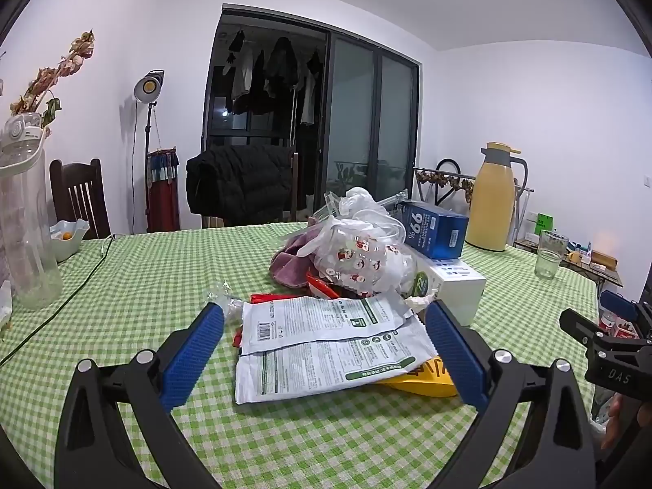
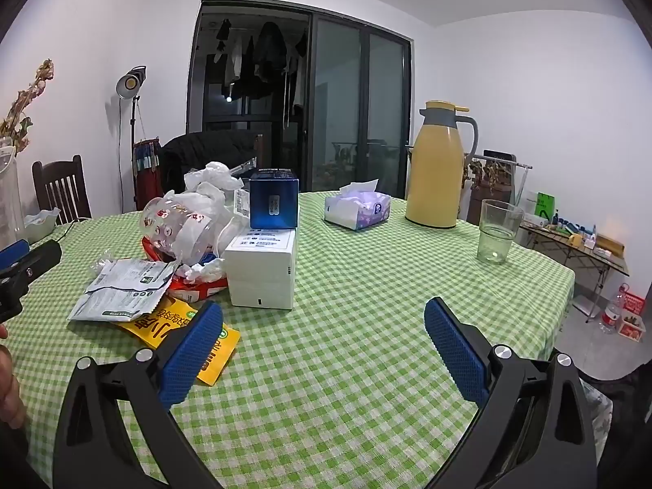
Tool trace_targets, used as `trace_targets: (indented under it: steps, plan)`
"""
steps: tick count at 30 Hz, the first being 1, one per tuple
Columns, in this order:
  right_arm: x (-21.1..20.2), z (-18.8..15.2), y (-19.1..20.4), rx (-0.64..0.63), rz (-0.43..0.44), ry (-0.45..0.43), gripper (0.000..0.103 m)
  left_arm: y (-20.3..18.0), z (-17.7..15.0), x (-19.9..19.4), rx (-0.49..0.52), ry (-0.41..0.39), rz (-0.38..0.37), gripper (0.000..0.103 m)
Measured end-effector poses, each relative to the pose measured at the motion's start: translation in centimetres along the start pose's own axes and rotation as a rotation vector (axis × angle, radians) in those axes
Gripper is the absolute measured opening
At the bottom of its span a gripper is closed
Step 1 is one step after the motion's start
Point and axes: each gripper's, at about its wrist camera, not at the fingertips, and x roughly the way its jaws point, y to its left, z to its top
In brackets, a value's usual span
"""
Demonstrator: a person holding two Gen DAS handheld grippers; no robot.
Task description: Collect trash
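Observation:
A pile of trash lies on the green checked tablecloth [image 1: 142, 277]. White printed wrappers [image 1: 326, 346] lie on a yellow packet [image 1: 424, 379], with red wrappers [image 1: 322, 285], a patterned plastic bag [image 1: 362, 261] and a purple cloth [image 1: 293, 261] behind. My left gripper [image 1: 326, 354] is open, its fingers on either side of the white wrappers. In the right wrist view the white wrappers [image 2: 122, 289] and yellow packet [image 2: 179, 326] lie at the left. My right gripper [image 2: 324, 350] is open and empty over bare cloth, its left finger over the yellow packet's edge.
A blue box [image 2: 273, 199] stands on a white box [image 2: 263, 273] beside the pile. A tissue pack [image 2: 358, 208], yellow thermos jug [image 2: 438, 167] and glass [image 2: 497, 230] stand further right. A clear bottle [image 1: 24, 220], white bowl [image 1: 67, 236] and black cable [image 1: 61, 301] are at the left.

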Motion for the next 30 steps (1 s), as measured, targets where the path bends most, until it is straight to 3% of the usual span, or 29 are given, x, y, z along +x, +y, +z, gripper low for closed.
trace_targets:
  steps: [30]
  plan:
    - [0.01,-0.49,-0.31,0.000,0.000,0.006,0.095,-0.02,0.00,0.01,0.004,-0.002,0.000,0.096]
